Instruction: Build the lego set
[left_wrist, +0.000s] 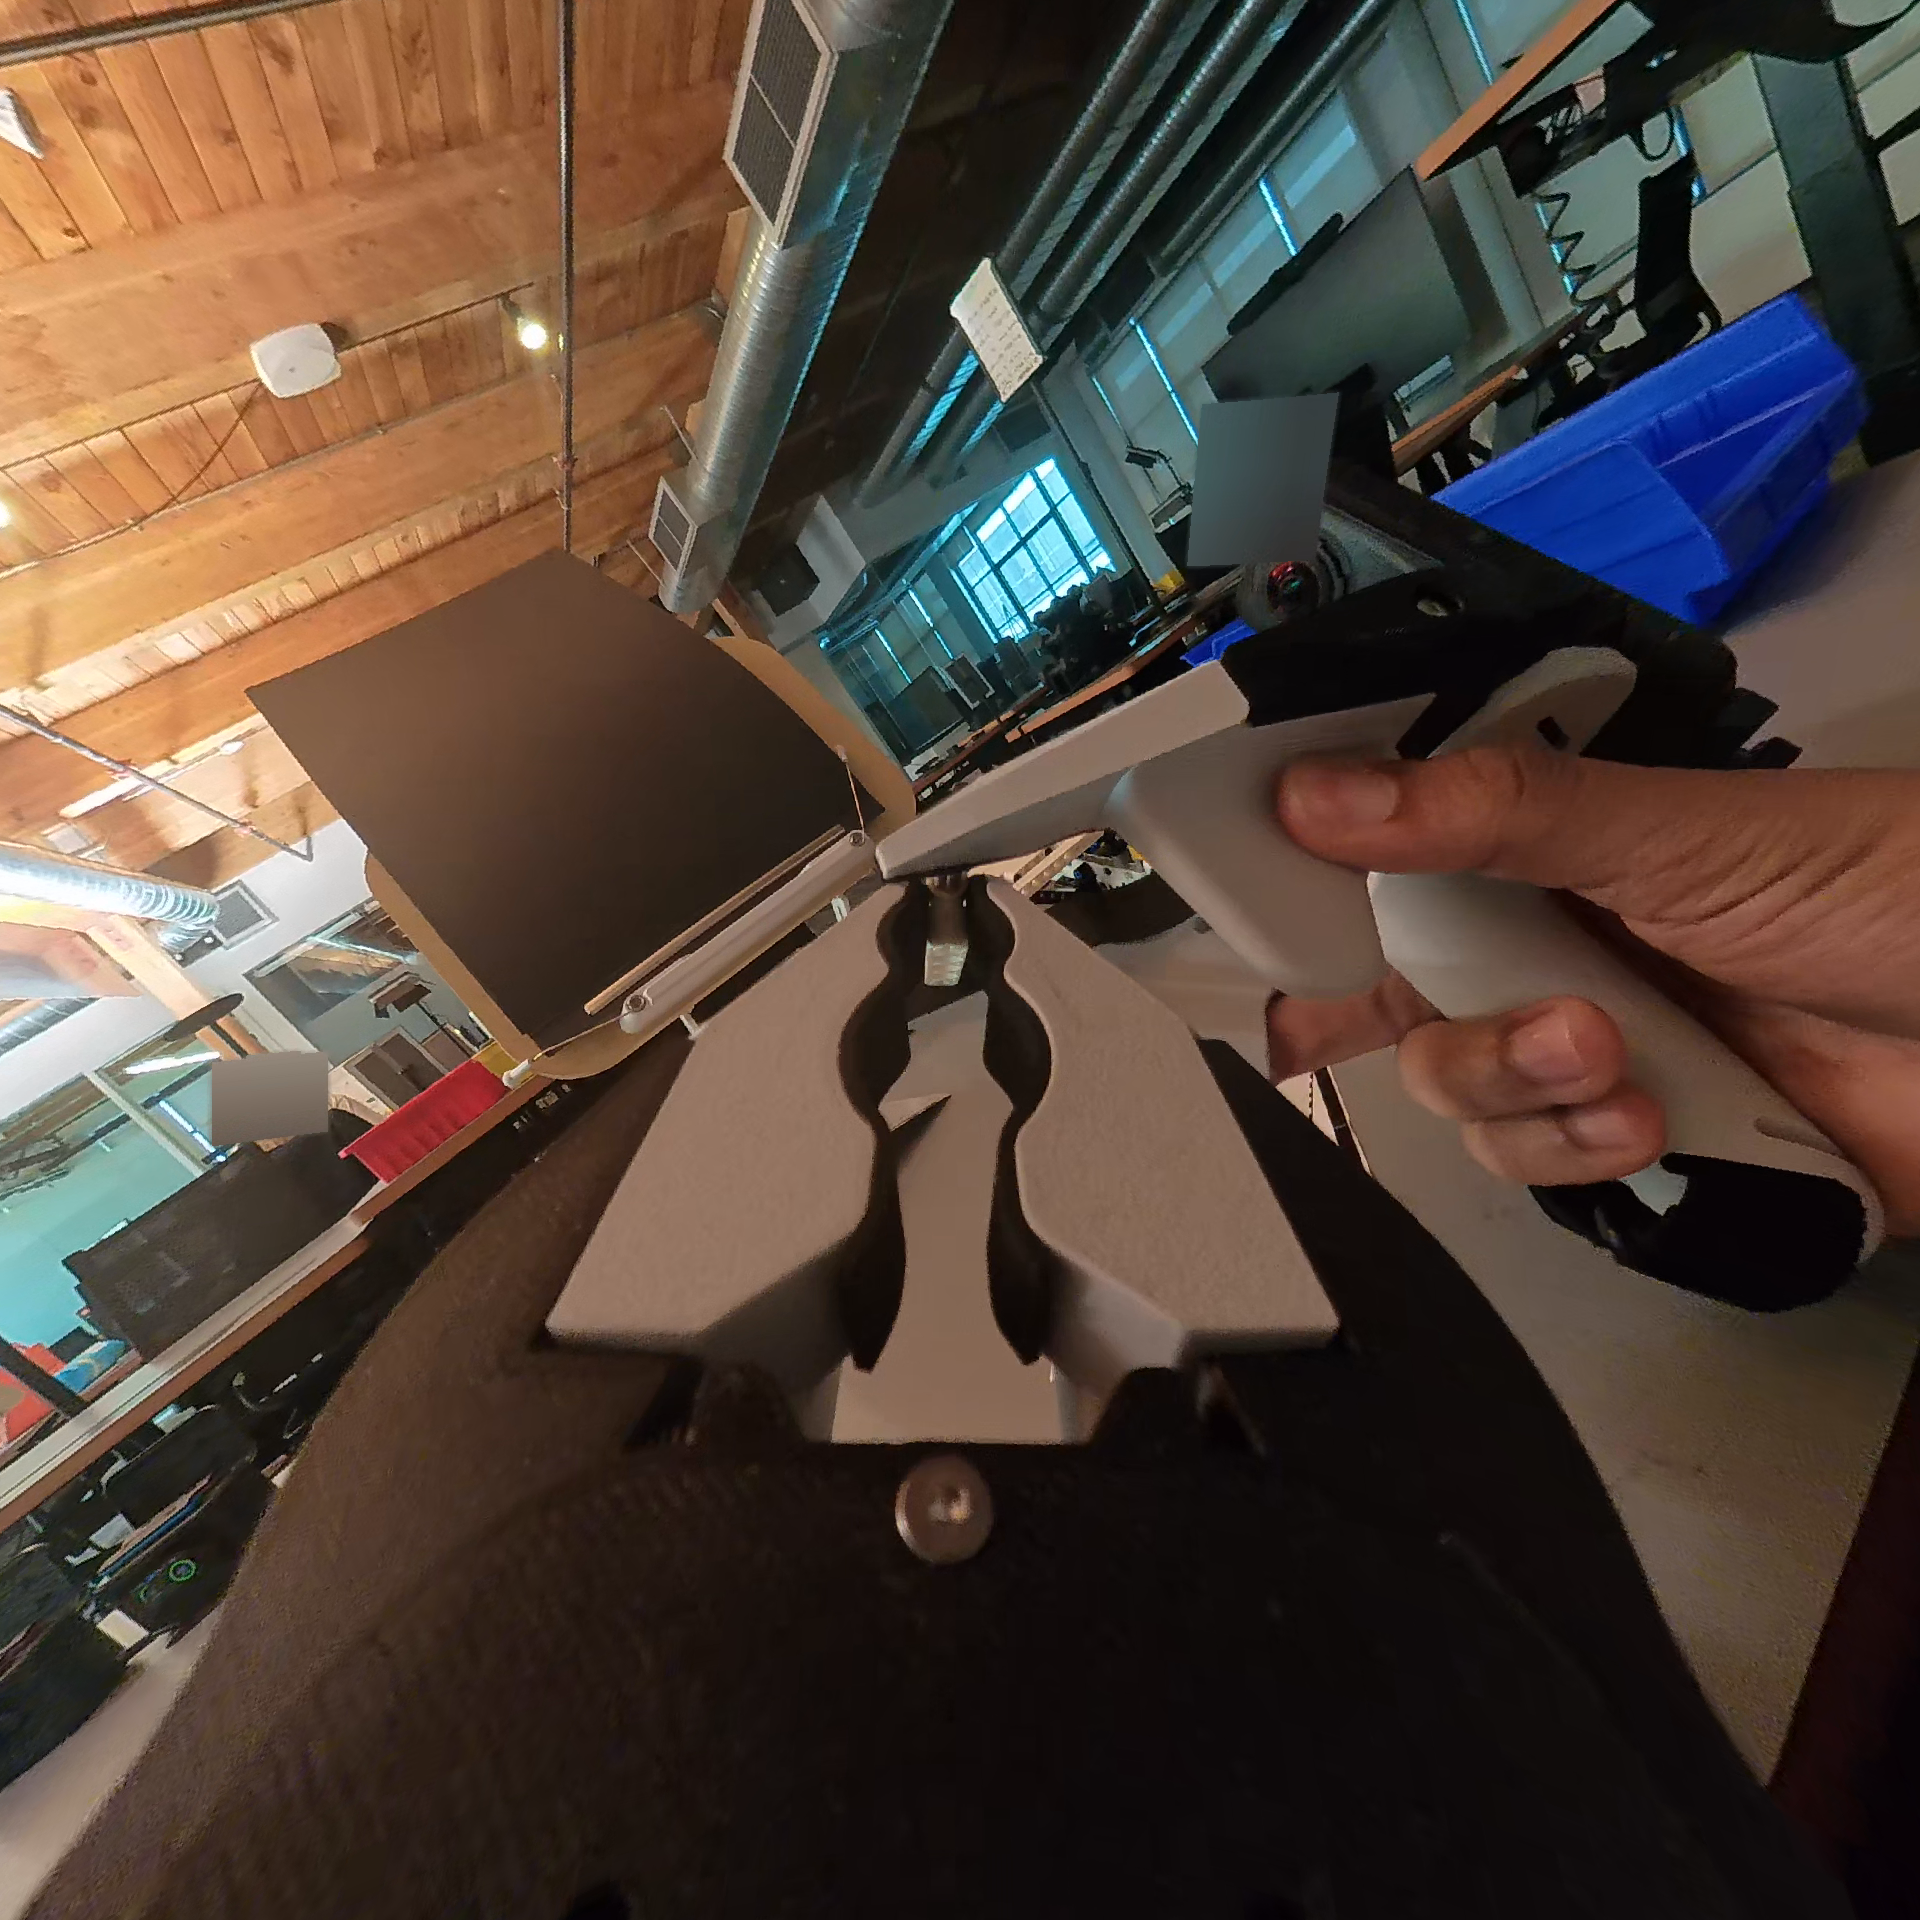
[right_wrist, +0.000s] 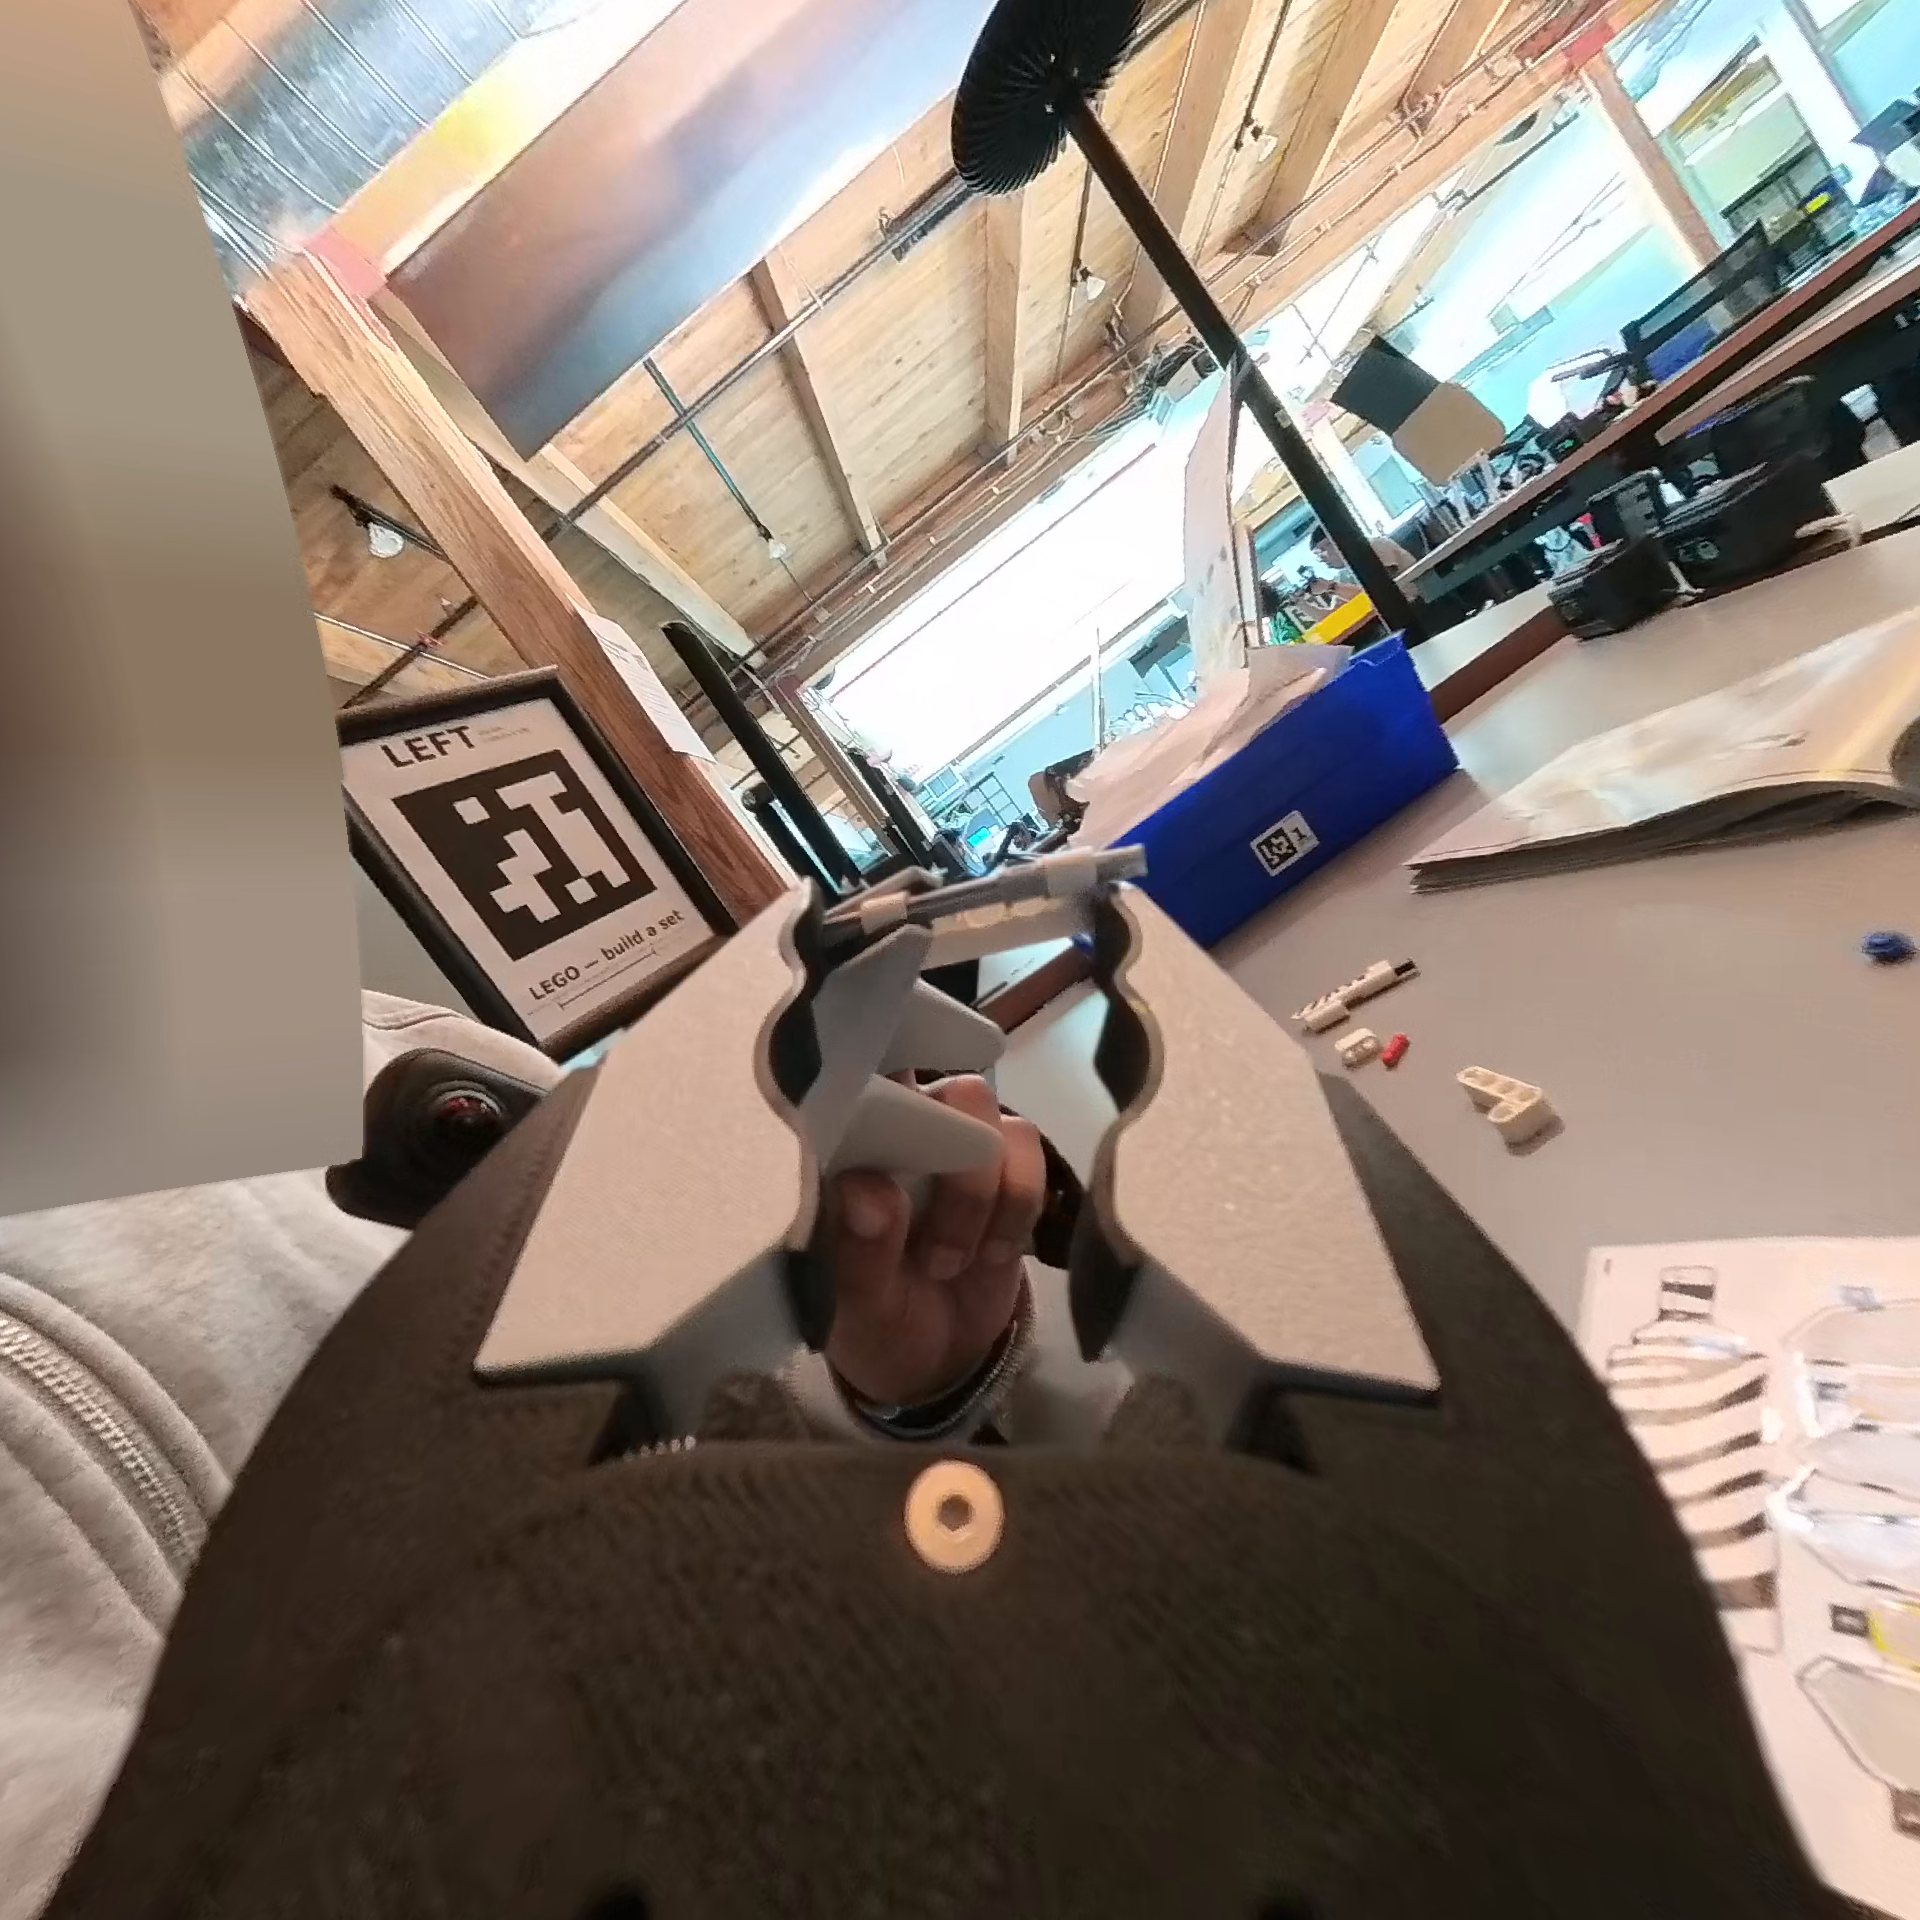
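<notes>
The left gripper (left_wrist: 943, 940) has its grey, wavy-edged plastic fingers (left_wrist: 1122, 1049) nearly together, pinching a small grey Lego piece (left_wrist: 943, 954) at the tips. The right gripper (right_wrist: 961, 914) has its fingers (right_wrist: 1205, 1060) wider apart, clamped on a slim white and grey Lego rod assembly (right_wrist: 997, 894) that carries a matte black panel with a tan border (left_wrist: 561, 769). On the grey bench (right_wrist: 1662, 1091) a blue plastic bin (right_wrist: 1288, 800) holds paper sheets, with small white Lego pieces (right_wrist: 1507, 1103) loose nearby.
</notes>
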